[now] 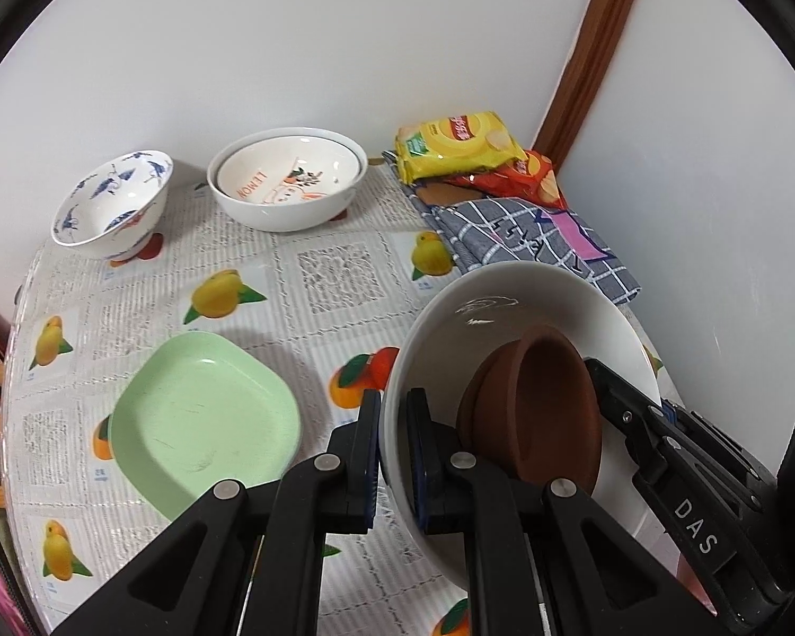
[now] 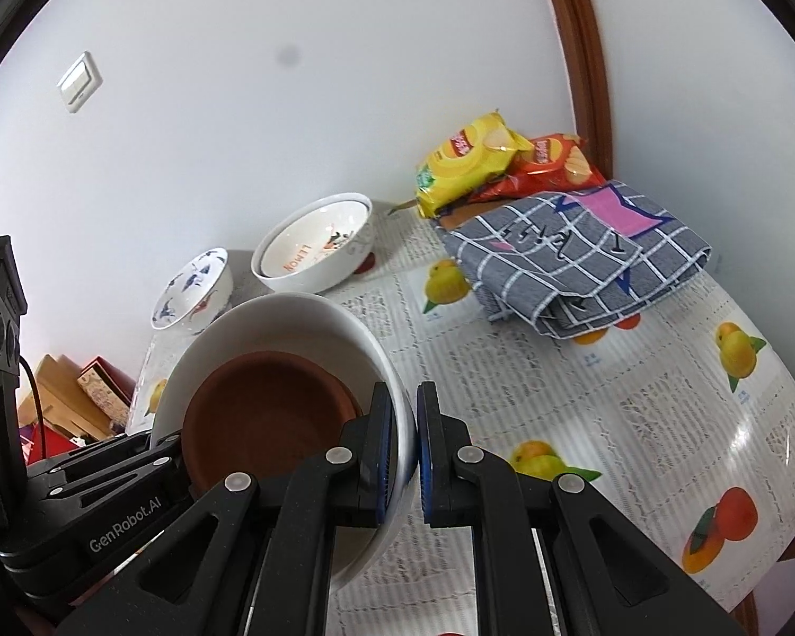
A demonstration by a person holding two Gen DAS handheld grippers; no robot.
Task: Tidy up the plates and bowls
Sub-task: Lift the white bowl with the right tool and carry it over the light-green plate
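Note:
A big white bowl [image 1: 503,312] [image 2: 270,323] with a brown bowl [image 1: 540,408] [image 2: 270,413] lying inside hangs tilted above the table. My left gripper [image 1: 395,424] is shut on its left rim; my right gripper [image 2: 411,424] is shut on the opposite rim. The right gripper [image 1: 657,424] shows at the bowl's far side in the left wrist view, and the left gripper [image 2: 132,456] shows in the right wrist view. A green square plate [image 1: 201,418] lies on the table to the left. At the back stand a blue-patterned bowl [image 1: 111,206] [image 2: 193,286] and a white "LEMON" bowl stack [image 1: 286,185] [image 2: 312,254].
The fruit-print tablecloth [image 1: 339,275] [image 2: 636,381] covers the table. A folded grey checked cloth [image 1: 535,233] [image 2: 583,259] and two snack bags, yellow [image 1: 456,143] [image 2: 466,159] and red [image 2: 551,164], lie in the back right corner by the wall. Boxes [image 2: 74,387] sit below the table's left edge.

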